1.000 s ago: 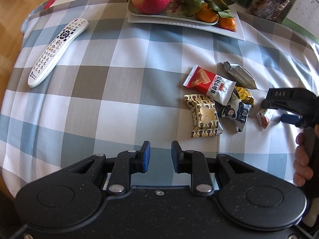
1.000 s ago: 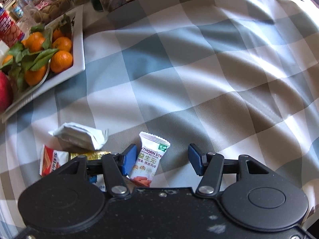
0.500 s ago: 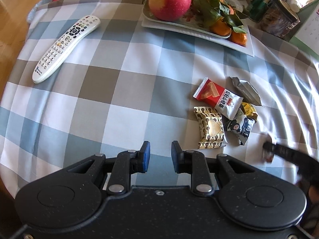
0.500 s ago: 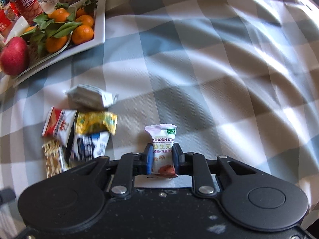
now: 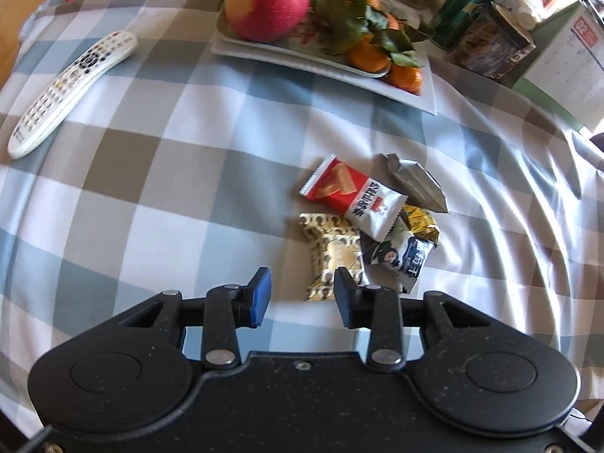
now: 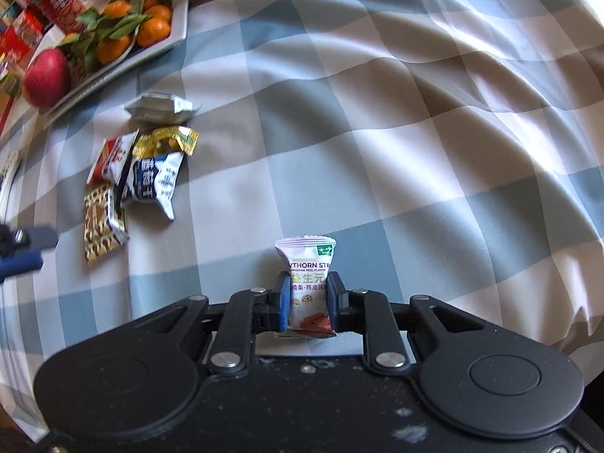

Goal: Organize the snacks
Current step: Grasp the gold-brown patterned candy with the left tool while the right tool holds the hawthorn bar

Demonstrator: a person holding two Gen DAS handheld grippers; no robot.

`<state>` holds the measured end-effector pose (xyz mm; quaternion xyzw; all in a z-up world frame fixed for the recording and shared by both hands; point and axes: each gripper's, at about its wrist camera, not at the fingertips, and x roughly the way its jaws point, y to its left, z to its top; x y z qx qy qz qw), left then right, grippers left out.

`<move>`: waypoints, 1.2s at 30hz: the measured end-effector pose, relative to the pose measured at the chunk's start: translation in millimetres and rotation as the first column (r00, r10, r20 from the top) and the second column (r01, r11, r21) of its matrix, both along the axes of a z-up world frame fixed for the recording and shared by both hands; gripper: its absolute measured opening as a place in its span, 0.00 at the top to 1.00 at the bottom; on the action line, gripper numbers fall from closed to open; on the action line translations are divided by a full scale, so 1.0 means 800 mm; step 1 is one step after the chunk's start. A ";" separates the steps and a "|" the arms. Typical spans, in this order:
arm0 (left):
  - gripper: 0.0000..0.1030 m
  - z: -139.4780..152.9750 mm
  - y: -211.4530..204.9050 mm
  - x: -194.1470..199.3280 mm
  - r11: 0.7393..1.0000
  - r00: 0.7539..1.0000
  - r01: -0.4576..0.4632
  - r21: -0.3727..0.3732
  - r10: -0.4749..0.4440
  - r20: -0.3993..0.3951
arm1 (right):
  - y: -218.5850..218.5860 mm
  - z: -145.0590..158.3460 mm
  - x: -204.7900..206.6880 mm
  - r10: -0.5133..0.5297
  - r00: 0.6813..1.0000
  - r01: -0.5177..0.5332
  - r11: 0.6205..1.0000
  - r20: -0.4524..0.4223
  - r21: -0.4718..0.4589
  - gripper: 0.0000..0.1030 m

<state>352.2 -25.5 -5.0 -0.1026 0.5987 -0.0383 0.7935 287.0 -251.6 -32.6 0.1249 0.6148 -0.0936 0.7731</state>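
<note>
A small heap of wrapped snacks lies on the checked tablecloth: a red and white packet (image 5: 353,194), a silver packet (image 5: 413,181), a gold wrapper (image 5: 419,224), a dark blue and white packet (image 5: 402,258) and a gold patterned packet (image 5: 334,255). My left gripper (image 5: 302,296) hovers just left of the patterned packet, jaws opening, nothing between them. My right gripper (image 6: 307,302) is shut on a white hawthorn strip packet (image 6: 307,287), held above the cloth to the right of the heap (image 6: 139,173).
A white platter (image 5: 328,62) with an apple (image 5: 268,3) and leafy tangerines (image 5: 368,54) stands at the back. A white remote (image 5: 71,90) lies at the left. Cans, a tin (image 5: 490,47) and a calendar (image 5: 562,71) crowd the back right.
The right gripper closed on the hawthorn packet and carried it away to the right of the heap. The left gripper's jaws have spread and it has shifted toward the heap.
</note>
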 end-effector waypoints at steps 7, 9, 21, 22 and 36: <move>0.56 -0.010 -0.017 0.000 1.000 0.999 0.021 0.005 -0.021 0.049 | 0.020 -0.001 0.000 0.086 0.996 -0.086 0.994 -0.002 -0.072 0.76; 0.56 -0.013 -0.022 0.001 1.000 0.998 0.027 0.009 -0.028 0.063 | 0.021 -0.003 0.005 0.088 0.996 -0.088 0.994 -0.004 -0.068 0.76; 0.53 -0.038 -0.055 0.015 0.990 0.993 0.081 0.114 -0.090 0.073 | 0.020 -0.010 0.017 0.087 0.996 -0.087 0.996 -0.024 -0.034 0.73; 0.53 -0.040 -0.057 0.016 0.989 0.994 0.086 0.120 -0.094 0.063 | 0.020 -0.010 0.017 0.086 0.996 -0.086 0.996 -0.024 -0.033 0.73; 0.35 -0.051 -0.051 0.031 0.996 0.998 0.069 0.059 -0.070 0.007 | 0.017 -0.008 0.016 0.036 0.999 -0.036 0.999 -0.011 -0.003 0.64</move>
